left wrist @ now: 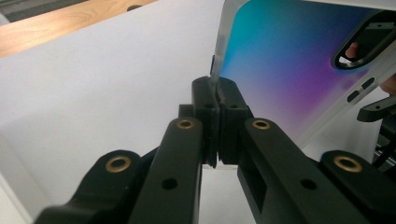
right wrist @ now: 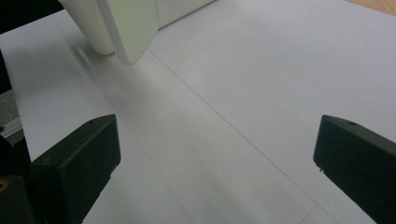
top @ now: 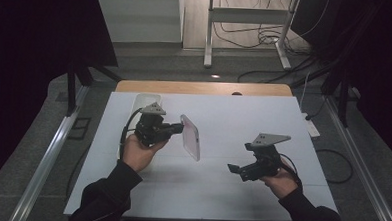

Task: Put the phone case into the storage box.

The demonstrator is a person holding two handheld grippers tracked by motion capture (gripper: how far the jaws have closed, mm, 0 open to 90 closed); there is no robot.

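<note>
Item one: my left gripper (top: 175, 128), jaws clamped on the edge of a thin flat phone case with a clear rim and a blue-to-purple back (top: 190, 137). I hold the case off the white-covered counter (top: 230, 192), upright and tilted. In the left gripper view the case (left wrist: 280, 70) rises from between my closed jaws, its oval camera cut-out at the upper right.

Item two: my right gripper (top: 234, 169), jaws spread wide with nothing between them, held above the counter well apart from the case. In the right gripper view my two black jaws stand far apart at the picture's lower corners, bare white counter (right wrist: 224, 116) between them.

Item three: a shallow white rectangular tray (top: 143, 99) at the far left of the counter, behind my left gripper. I cannot tell what it contains.

Item four: in the right gripper view, a pale rounded panel (right wrist: 128, 28) hangs in at the top left; I cannot tell for certain what it is.
</note>
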